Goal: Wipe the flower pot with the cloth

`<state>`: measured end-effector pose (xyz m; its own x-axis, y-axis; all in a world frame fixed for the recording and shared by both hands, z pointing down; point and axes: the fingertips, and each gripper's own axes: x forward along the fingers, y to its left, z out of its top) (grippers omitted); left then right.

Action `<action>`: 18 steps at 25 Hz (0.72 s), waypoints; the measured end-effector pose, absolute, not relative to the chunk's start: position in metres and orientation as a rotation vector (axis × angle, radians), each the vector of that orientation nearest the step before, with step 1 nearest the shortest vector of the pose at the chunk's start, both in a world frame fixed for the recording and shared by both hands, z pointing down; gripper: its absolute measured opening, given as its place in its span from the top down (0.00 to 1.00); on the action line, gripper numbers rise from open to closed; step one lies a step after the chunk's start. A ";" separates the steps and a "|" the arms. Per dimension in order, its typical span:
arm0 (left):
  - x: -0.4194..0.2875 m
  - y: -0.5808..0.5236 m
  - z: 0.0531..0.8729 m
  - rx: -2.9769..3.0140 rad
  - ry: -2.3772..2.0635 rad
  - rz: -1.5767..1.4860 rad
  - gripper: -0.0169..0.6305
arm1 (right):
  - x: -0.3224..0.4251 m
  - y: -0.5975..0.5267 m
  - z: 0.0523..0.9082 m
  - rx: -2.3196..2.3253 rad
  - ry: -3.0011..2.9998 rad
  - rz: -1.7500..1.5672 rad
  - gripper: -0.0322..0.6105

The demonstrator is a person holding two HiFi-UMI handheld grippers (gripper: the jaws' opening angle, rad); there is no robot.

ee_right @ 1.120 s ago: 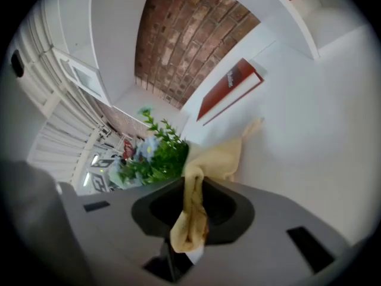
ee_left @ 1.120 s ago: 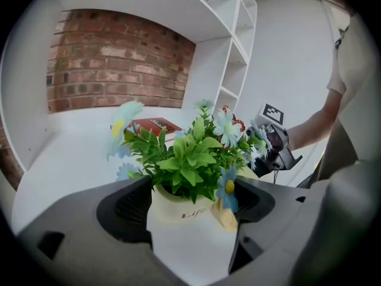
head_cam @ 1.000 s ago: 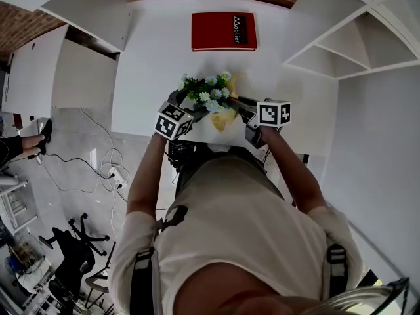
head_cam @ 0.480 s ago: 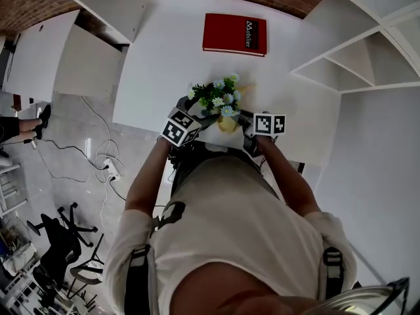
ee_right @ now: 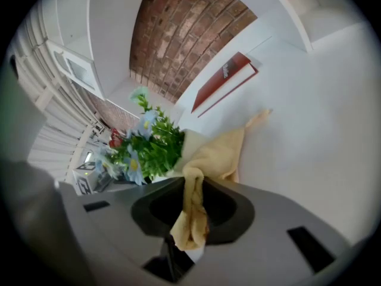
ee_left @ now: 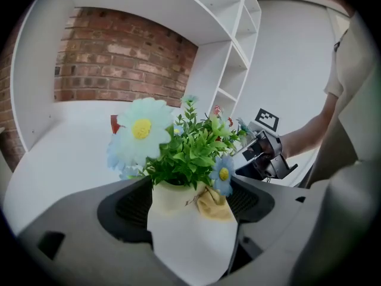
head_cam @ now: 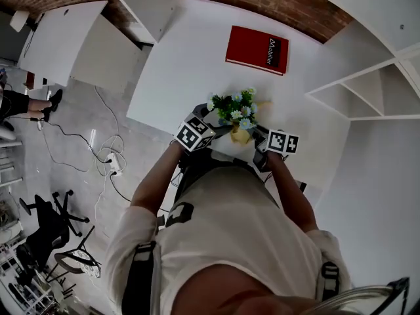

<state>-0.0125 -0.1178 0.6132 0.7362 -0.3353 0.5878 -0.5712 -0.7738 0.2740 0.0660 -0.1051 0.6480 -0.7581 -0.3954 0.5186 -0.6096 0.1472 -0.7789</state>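
Observation:
A white flower pot [ee_left: 191, 234] with green leaves and pale daisies [ee_left: 178, 151] stands near the front edge of the white table [head_cam: 190, 58]. My left gripper [ee_left: 190, 222] is shut on the pot, one jaw on each side of it. A yellow cloth [ee_right: 214, 157] lies against the pot's right side, and its bunched end runs down between the jaws of my right gripper [ee_right: 191, 219], which is shut on it. In the head view the plant [head_cam: 235, 107] sits between the left gripper [head_cam: 199, 132] and the right gripper [head_cam: 275, 140], with the cloth [head_cam: 241, 135] just below it.
A red book [head_cam: 257, 49] lies flat at the back of the table, by the brick wall [head_cam: 275, 2]. White shelves [head_cam: 367, 90] stand to the right. Left of the table are floor cables [head_cam: 105, 159] and an office chair [head_cam: 52, 235].
My right gripper has sunk a little and drawn back toward me with the cloth in it. The left gripper and the pot have kept their place, and the head camera has shifted.

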 end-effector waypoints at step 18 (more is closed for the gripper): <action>0.000 -0.084 0.619 2.509 -0.675 0.783 0.41 | 0.049 -0.114 0.662 1.112 -2.191 1.611 0.81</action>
<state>-0.0002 -0.0840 0.6186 0.7230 -0.3193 0.6126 -0.5590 -0.7915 0.2471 0.0486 -0.1136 0.6621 -0.6959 -0.4476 0.5616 -0.6695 0.1214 -0.7329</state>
